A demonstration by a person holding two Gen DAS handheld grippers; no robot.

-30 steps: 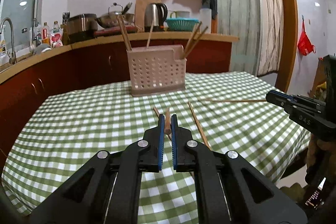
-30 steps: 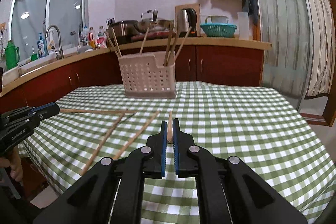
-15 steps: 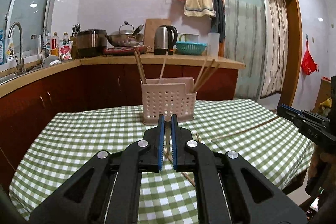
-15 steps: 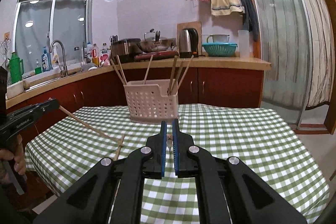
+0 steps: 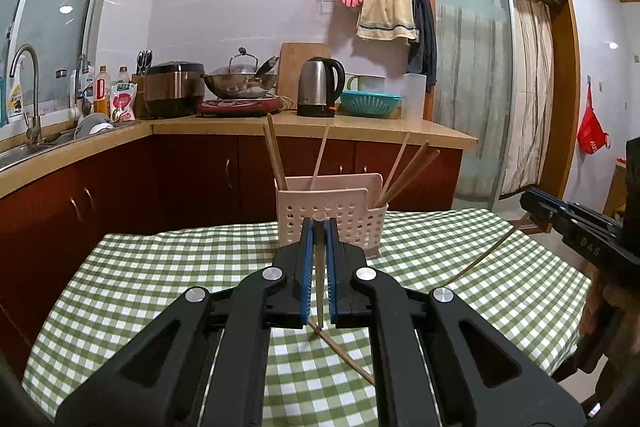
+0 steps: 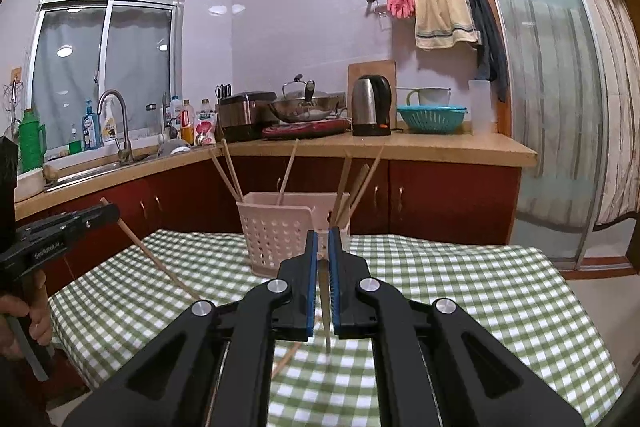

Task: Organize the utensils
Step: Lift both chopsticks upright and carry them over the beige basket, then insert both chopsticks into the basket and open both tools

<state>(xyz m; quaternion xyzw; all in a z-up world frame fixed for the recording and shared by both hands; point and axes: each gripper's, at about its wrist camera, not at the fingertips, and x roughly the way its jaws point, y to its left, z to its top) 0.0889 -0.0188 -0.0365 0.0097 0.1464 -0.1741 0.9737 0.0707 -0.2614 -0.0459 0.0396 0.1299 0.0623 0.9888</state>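
Chopsticks were held in both grippers above the green-and-white checked tablecloth [image 5: 168, 267] of the table. The left gripper [image 5: 319, 259] had its blue-padded jaws drawn narrow onto a thin wooden chopstick [image 5: 320, 291], which stood nearly upright between the pads, its blunt end showing just above the fingertips and its lower end pointing down at the cloth. In the right wrist view that same left gripper [image 6: 102, 213] appeared at the left edge with its chopstick [image 6: 160, 263] slanting down toward the cloth.

The right gripper [image 6: 324, 255] was likewise closed narrow on a second slim wooden chopstick [image 6: 325, 311], held close to vertical with its tip hanging just above the cloth. From the left wrist view the right gripper [image 5: 532, 201] sat at the right edge, its chopstick [image 5: 484, 255] angled down toward the table's right side.

The pale pink perforated plastic utensil holder [image 5: 332, 223] stood near the far edge of the table, about midway across, and already carried several wooden chopsticks [image 5: 276, 159] leaning at different angles out of its compartments. One loose wooden chopstick [image 5: 344, 355] lay on the cloth near the table's front edge, below the left gripper.

Behind the table ran a tan kitchen counter [image 6: 440, 149] over dark red cabinets, bearing a steel electric kettle [image 5: 320, 87].
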